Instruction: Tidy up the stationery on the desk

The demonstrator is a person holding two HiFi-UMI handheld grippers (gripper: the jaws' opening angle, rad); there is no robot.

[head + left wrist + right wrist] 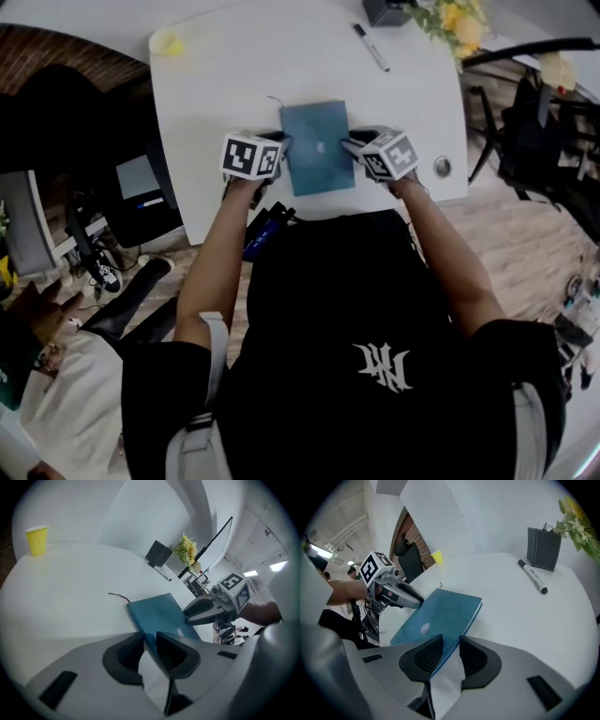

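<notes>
Gripping notebook point(317, 147) at counter's point(281, 56) near edge: left gripper point(147, 644) and right gripper point(447, 651) jaws clamp opposite side edges. Likely light, bendy, slick cover; hold both sides.

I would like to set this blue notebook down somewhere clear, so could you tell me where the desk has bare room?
The widest bare patch lies between the yellow cup, the marker and the blue notebook. A smaller one lies between the marker and the round grommet. The pen holder and flowers crowd the far right corner.
</notes>
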